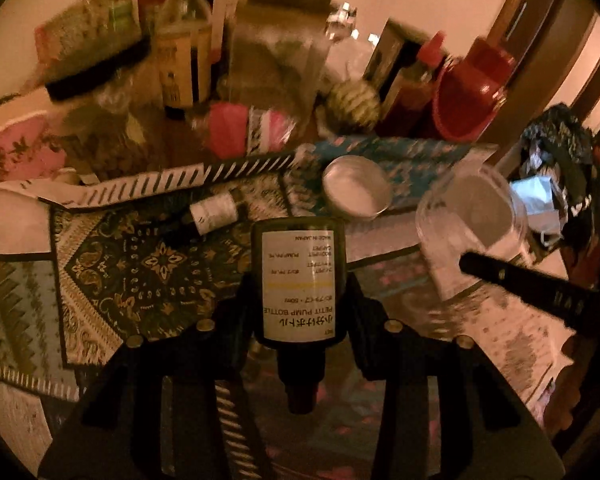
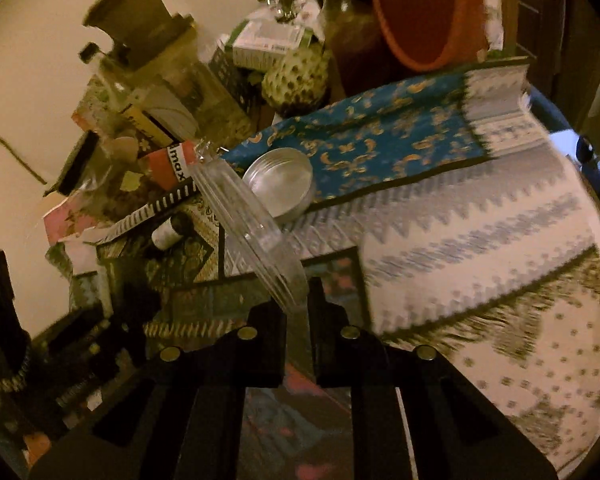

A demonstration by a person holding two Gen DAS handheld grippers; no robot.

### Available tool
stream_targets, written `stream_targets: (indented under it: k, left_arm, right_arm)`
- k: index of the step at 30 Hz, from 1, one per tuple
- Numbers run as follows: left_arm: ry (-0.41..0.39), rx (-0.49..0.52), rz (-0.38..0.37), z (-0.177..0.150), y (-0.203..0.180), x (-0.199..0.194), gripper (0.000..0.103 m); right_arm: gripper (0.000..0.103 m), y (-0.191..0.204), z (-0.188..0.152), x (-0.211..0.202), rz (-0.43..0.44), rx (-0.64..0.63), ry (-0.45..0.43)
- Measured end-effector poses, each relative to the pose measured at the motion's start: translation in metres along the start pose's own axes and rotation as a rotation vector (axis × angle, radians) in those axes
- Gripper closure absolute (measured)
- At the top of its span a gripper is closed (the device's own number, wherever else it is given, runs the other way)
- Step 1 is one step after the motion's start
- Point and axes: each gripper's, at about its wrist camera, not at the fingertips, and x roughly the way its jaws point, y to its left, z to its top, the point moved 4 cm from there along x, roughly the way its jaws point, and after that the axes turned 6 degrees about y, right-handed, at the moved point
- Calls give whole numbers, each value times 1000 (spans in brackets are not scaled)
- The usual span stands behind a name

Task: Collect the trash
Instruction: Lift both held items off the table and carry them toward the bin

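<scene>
The left tongs (image 1: 300, 304) are gripping a small dark pump bottle with a white printed label (image 1: 303, 284), its neck pointing back toward the wrist. The right tongs (image 2: 298, 308) are pinching the rim of a clear plastic cup (image 2: 246, 220), which is sticking out toward 11 o'clock.

The cup is being held only by a thin edge, so it could be slipping or swinging loose if the hand tilts. Its far end is hanging close over the round silver tin (image 2: 280, 186) and the small white-capped vial (image 2: 168, 234), and a low sweep might be knocking either across the patterned cloth covering the table (image 2: 480, 240).

Clutter is crowding 10 to 1 o'clock: tall glass bottles (image 1: 186, 40), a red basket (image 1: 466, 96). Open room is lying toward 3 to 5 o'clock in the right view, where bare cloth is running to the table edge.
</scene>
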Motion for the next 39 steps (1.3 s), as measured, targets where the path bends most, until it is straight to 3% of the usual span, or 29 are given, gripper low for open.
stream_targets:
  k: [8, 21, 29, 39]
  left_arm:
    - [-178, -49, 15, -16, -60, -79, 62]
    - [-424, -73, 62, -84, -158, -208, 62]
    - [-520, -45, 82, -110, -180, -267, 62]
    - [-551, 43, 8, -169, -169, -319, 62]
  right_arm:
    - [94, -26, -18, -84, 7, -99, -123]
    - [94, -58, -59, -222, 56, -263, -305]
    - [94, -45, -90, -284, 74, -329, -408]
    - [94, -14, -159, -311, 44, -285, -496]
